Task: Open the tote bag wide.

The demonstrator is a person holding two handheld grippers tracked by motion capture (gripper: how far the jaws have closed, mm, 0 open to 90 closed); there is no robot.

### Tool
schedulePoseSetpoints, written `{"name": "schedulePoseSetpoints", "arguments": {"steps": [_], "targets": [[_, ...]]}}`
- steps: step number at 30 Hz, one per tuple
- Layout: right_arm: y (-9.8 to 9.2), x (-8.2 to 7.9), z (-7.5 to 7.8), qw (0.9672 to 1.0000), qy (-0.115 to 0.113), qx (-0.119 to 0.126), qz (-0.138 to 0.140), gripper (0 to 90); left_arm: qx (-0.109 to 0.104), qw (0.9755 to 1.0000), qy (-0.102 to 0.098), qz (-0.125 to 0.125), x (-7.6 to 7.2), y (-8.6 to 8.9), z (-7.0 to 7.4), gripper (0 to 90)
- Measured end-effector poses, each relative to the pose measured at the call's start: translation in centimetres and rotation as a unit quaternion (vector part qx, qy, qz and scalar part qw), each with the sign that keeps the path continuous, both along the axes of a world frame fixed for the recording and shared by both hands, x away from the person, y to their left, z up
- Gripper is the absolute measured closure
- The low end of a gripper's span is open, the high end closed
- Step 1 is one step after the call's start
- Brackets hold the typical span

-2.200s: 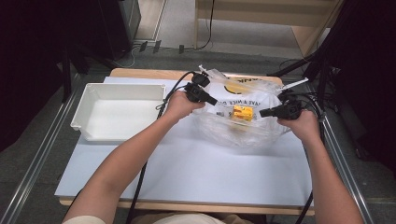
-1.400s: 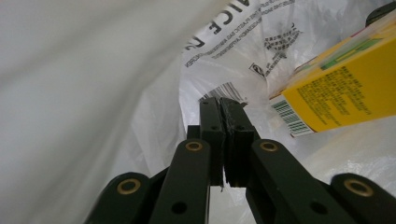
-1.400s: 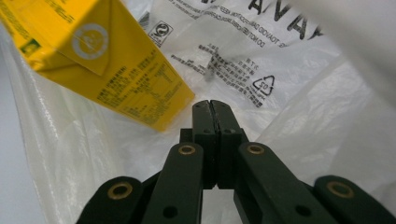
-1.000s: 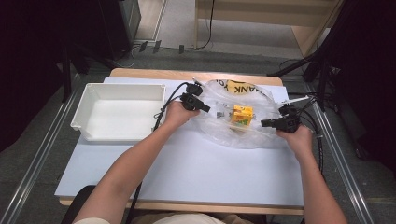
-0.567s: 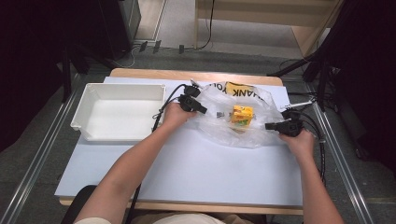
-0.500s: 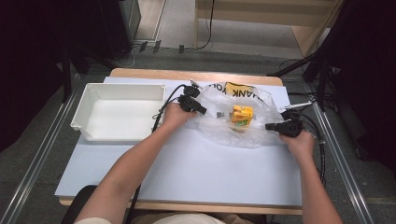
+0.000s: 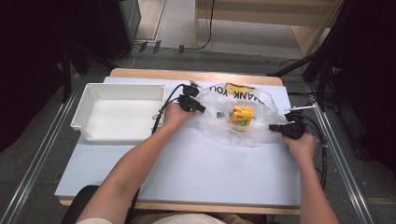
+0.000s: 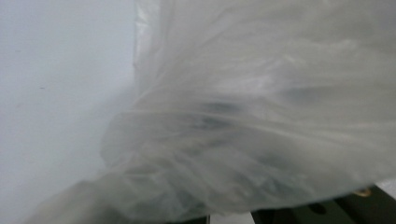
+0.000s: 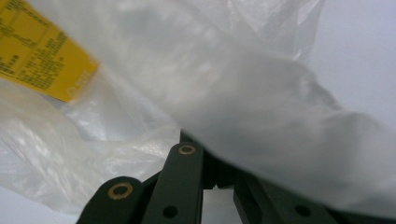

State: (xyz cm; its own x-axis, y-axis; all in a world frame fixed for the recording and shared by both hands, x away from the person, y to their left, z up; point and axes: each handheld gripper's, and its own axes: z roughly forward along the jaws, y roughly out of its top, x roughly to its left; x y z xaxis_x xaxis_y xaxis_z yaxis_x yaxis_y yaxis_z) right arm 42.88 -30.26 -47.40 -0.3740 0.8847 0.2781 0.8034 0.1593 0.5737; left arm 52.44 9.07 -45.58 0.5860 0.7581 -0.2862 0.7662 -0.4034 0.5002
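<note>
A: Where's the bag?
B: Clear plastic bag (image 7: 236, 121) lies flat, far-centre on the table (image 7: 187, 172), long axis running left-right. Left gripper (image 7: 198, 108) is clamped on its left edge, right gripper (image 7: 273, 127) on its right edge, both jaws closed on film.
A: Contents?
B: Yellow carton (image 7: 242, 115) sits inside, mid-bag, between the grippers, roughly upright, slightly nearer the right one. White tray (image 7: 119, 135) lies left, past the left hand.

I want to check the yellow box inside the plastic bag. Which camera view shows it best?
The high view: the whole yellow box shows through the plastic bag. The right gripper view shows one blurred corner; the left gripper view shows bag film.
</note>
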Motion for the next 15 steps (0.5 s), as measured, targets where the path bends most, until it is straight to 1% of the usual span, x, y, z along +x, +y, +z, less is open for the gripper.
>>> {"name": "schedulePoseSetpoints", "arguments": {"steps": [1,2,3,4,5,6,7,10,12,13,14,15], "targets": [[-0.1,-0.2,0.1,0.9998,-0.005,-0.018,-0.006,90.0,0.012,0.9997,-0.005,0.022,0.1,0.2,0.2,90.0],[-0.2,-0.3,0.2,0.9997,-0.005,-0.022,-0.01,90.0,0.012,0.9995,-0.004,0.029,0.1,0.4,0.2,90.0],[-0.2,-0.5,0.2,0.9997,-0.004,-0.022,-0.014,90.0,0.006,0.9994,0.002,0.035,0.3,0.7,0.1,90.0],[-0.4,-0.5,0.2,0.9996,-0.004,-0.021,-0.017,90.0,0.006,0.999,0.005,0.044,0.4,0.8,0.1,90.0],[-0.4,-0.5,0.2,0.9996,-0.004,-0.021,-0.017,90.0,0.006,0.999,0.005,0.044,0.4,0.8,0.1,90.0],[-0.6,-0.6,0.2,0.9995,-0.001,-0.021,-0.023,90.0,0.006,0.9986,0.008,0.052,0.5,0.9,0.2,90.0],[-1.0,-0.7,0.2,0.999,0.001,-0.024,-0.038,90.0,0.003,0.998,0.01,0.063,0.5,0.9,0.1,90.0],[-1.8,-1.0,0.2,0.9984,0.005,-0.021,-0.052,90.0,0.006,0.9974,0.001,0.071,0.6,0.9,0.1,90.0],[-2.3,-1.2,0.3,0.9976,0.006,-0.028,-0.063,90.0,0.015,0.9969,-0.008,0.077,0.6,0.9,0.2,90.0],[-2.5,-1.3,0.3,0.9972,0.004,-0.033,-0.067,90.0,0.018,0.9967,-0.01,0.078,0.6,0.9,0.2,90.0],[-2.5,-1.3,0.3,0.9972,0.004,-0.033,-0.067,90.0,0.018,0.9967,-0.01,0.078,0.6,0.9,0.2,90.0],[-2.7,-1.4,0.3,0.9967,0.004,-0.038,-0.072,90.0,0.02,0.9962,-0.011,0.084,0.6,0.9,0.2,90.0]]}}
